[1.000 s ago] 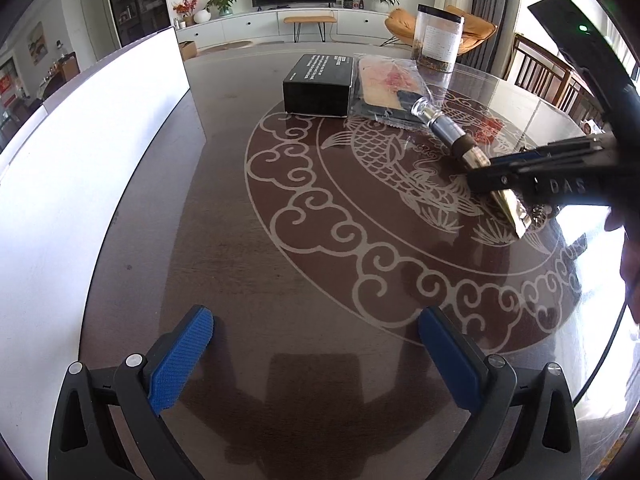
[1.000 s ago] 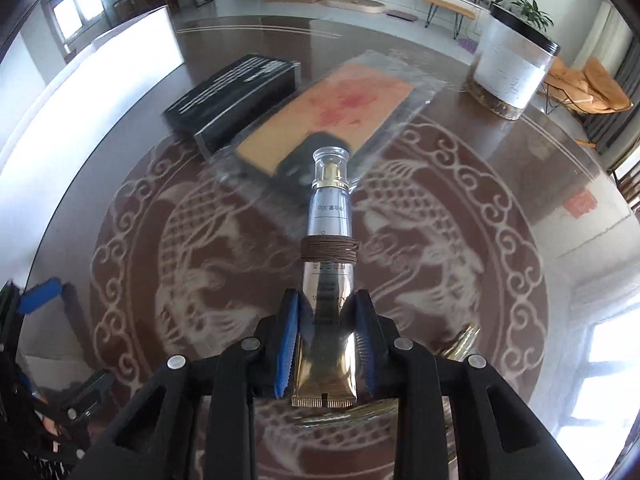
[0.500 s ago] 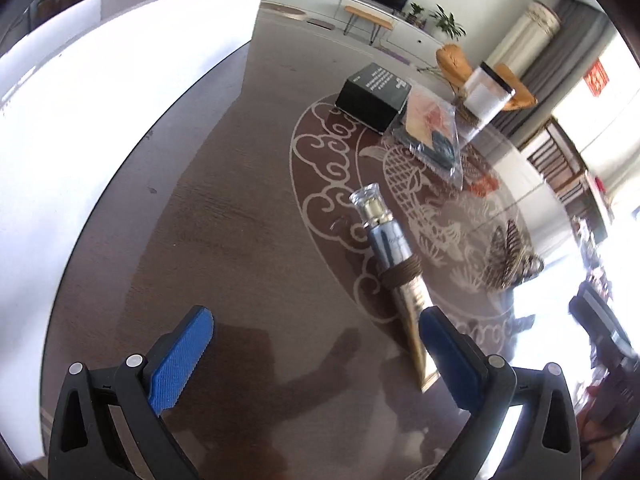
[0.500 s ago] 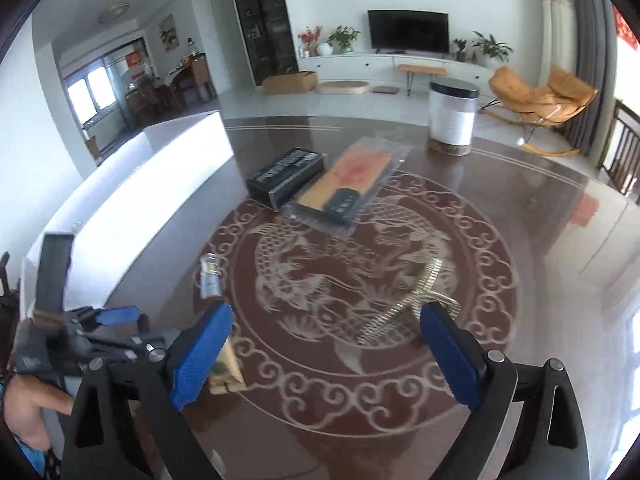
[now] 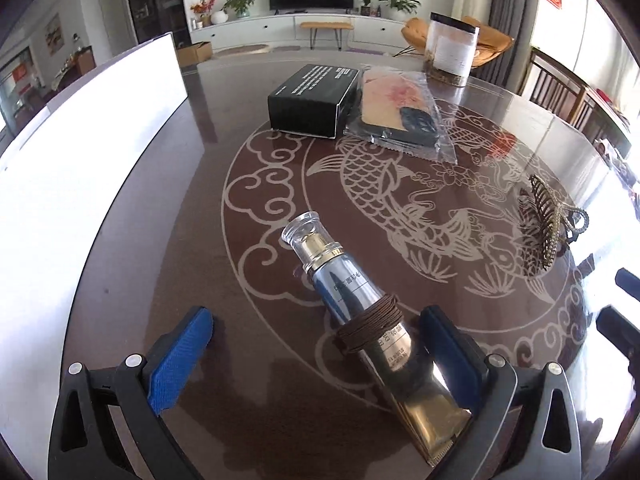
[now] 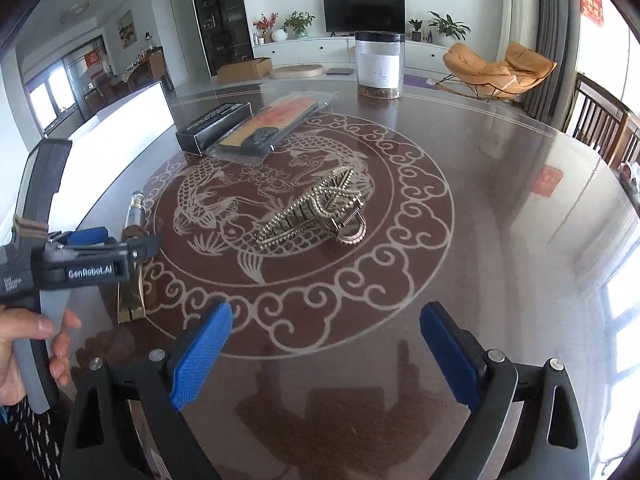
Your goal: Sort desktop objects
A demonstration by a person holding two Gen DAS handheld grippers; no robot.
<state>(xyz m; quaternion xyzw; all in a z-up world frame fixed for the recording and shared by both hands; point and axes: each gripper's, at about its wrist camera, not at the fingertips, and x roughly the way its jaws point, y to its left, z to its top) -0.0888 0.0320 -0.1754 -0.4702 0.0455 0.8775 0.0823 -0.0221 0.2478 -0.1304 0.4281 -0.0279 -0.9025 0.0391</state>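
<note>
Here, left gripper (image 5: 316, 352) low over the dark desk (image 5: 192, 216), fingers (image 5: 180, 360) wide apart, clamped on nothing. Between those fingers, close to the right-hand one, a shiny tube (image 5: 360, 312) lying flat on the desk, clear cap pointing away, flat gold end back near the finger base. Whether tube and right-hand finger touch: cannot tell. Around the tube's middle, a wrap of thin brown cord (image 5: 370, 326).

Far ahead of the left fingers, a black box (image 5: 312, 98) lying flat, and touching its right side a clear plastic pack (image 5: 400, 112) with something orange and black inside. Farther back and right, a round jar (image 5: 450, 50) with a black lid, standing up. Off to the right of the left fingers, well apart from the tube, a gold hair claw (image 5: 544, 224).

Right gripper (image 6: 326, 354) also low over the desk, blue fingers (image 6: 200, 356) wide apart, nothing between them but bare desk. Straight ahead of those fingers, the gold hair claw, resting on the fish pattern, not touched. Away to the left of the right fingers, the left gripper seen side-on, held by a hand (image 6: 28, 344), with the tube's gold end poking out under it. Box, pack and jar far ahead, at the back of the desk.
</note>
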